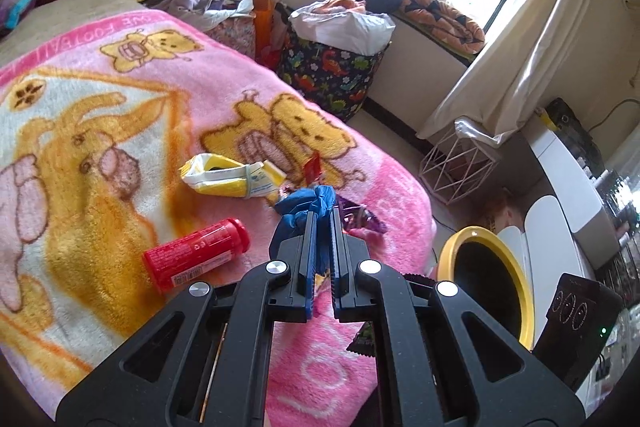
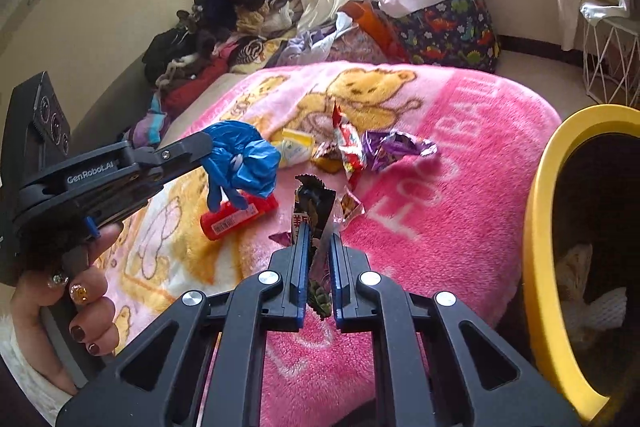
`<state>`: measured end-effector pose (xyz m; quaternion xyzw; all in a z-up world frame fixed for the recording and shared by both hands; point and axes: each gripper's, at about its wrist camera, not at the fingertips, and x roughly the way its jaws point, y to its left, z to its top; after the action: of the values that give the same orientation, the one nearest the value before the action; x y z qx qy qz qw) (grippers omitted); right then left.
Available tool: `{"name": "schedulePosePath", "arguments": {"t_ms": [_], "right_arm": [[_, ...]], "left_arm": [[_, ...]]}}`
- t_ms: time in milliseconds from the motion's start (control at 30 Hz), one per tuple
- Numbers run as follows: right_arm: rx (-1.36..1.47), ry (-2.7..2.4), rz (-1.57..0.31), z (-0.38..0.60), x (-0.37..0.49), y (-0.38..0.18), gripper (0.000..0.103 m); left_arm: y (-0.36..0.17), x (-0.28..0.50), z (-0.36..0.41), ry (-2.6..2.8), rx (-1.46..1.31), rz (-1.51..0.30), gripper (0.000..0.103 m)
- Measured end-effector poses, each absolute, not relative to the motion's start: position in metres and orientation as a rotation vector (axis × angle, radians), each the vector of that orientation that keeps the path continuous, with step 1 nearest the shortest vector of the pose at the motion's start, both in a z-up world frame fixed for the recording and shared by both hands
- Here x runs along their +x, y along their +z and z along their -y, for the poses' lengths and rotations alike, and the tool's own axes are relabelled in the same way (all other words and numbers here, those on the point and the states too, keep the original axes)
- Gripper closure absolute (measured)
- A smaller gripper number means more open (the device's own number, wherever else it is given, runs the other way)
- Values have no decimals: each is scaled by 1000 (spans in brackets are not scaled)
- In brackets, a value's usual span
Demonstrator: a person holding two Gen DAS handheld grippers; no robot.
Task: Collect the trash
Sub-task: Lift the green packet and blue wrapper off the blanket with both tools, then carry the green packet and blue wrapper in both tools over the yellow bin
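While both grippers hang over a bed, each one already carries a piece of trash. Nearest in the right wrist view, the right gripper (image 2: 319, 239) has its fingers (image 2: 301, 259) clenched on a dark wrapper (image 2: 314, 207), which stands upright between them and clear of the blanket (image 2: 440, 227), apparently lifted for carrying. To its left, the left gripper (image 2: 208, 143) is held in a person's hand (image 2: 80, 291) with painted nails. Its fingers are clamped tight on a crumpled blue glove (image 2: 244, 159), whose loose ends dangle above a red tube (image 2: 236, 217) lying on the blanket.

At the right edge, just beside the bed, stands a bin (image 2: 540, 227) with a yellow rim, its dark mouth tilted toward the grippers. It seems placed there so trash can be dropped straight in; something pale already lies inside.

Farther along the pink cartoon-bear blanket, more trash waits: a red and white wrapper (image 2: 348, 147), a purple foil wrapper (image 2: 396, 147) just beside it, and a yellow and white packet (image 2: 296, 147) partly behind the glove. In the left wrist view that packet (image 1: 236, 179) lies beyond the glove (image 1: 310, 205), and the red tube (image 1: 196, 255) sits to the left.

Beyond the bed are a dinosaur-print basket (image 2: 452, 27) stuffed with clothes, a heap of clothing (image 2: 224, 23) against the wall, a white wire stand (image 2: 608, 63), and a bright curtained window.
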<state>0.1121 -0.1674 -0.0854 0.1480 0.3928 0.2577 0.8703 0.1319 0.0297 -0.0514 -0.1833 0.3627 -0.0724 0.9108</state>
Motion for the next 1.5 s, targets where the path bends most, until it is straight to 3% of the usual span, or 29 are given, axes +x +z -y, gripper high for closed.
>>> {"name": "schedulePosePath", "arguments": {"t_ms": [1500], "right_arm": [[438,341,-657,282,78,-42,94]], "left_arm": [[-18,116,85,-356,-246,-722,100]]}}
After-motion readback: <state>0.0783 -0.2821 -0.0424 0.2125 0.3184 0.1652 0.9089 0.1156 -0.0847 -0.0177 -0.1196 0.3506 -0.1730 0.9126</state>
